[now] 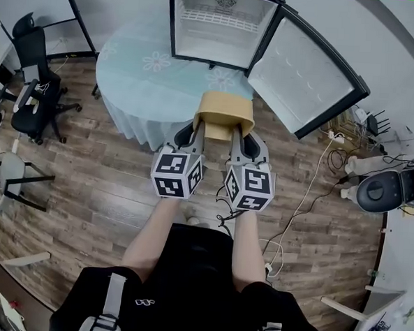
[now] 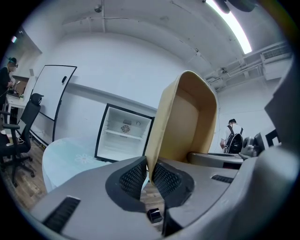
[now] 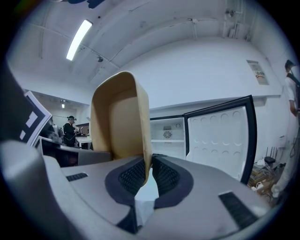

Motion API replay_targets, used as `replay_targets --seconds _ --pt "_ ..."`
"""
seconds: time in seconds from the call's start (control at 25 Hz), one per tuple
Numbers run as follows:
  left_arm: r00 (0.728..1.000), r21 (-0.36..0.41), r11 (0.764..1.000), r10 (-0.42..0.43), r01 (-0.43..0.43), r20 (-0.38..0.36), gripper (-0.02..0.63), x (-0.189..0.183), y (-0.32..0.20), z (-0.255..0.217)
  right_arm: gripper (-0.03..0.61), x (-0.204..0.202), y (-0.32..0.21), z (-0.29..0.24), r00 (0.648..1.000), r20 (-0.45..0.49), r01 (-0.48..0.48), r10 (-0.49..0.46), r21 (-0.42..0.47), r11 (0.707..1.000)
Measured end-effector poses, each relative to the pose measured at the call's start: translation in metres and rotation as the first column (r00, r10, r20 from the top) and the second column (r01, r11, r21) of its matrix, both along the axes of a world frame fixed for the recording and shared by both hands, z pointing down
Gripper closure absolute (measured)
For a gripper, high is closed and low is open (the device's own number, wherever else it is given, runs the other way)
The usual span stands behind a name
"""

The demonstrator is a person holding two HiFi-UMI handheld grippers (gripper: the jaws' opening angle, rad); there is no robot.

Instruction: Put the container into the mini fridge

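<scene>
Head view: empty tan container (image 1: 224,106) clamped between fingers of left gripper (image 1: 199,128) and right gripper (image 1: 235,132)

No lettering is legible; the wall notice (image 3: 257,71) seems to bear print, too small to read.

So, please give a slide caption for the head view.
Left tool and right tool grip a tan container facing the open mini fridge on a table.
</scene>
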State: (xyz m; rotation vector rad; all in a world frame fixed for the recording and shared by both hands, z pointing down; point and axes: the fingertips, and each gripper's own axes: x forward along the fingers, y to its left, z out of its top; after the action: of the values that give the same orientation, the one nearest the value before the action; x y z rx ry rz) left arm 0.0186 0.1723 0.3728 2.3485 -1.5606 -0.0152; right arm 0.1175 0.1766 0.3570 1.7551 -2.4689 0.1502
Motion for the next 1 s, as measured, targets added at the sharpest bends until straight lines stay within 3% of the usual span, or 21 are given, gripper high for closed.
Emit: replay_targets --seconds 0.64,1.0 --pt "0.999 0.028 0.999 0.045 -0.046 0.019 0.595 0.045 -0.014 -0.013 0.545 0.044 -0.008 -0.01 0.999 0.038 -0.029 0.028 0.026 0.999" --pt "0.999 0.029 0.999 0.03 -0.031 0.02 0.594 0.032 -0.054 -0.01 0.543 0.032 -0.05 -0.007 0.999 0.05 -0.009 0.007 0.033 0.999"
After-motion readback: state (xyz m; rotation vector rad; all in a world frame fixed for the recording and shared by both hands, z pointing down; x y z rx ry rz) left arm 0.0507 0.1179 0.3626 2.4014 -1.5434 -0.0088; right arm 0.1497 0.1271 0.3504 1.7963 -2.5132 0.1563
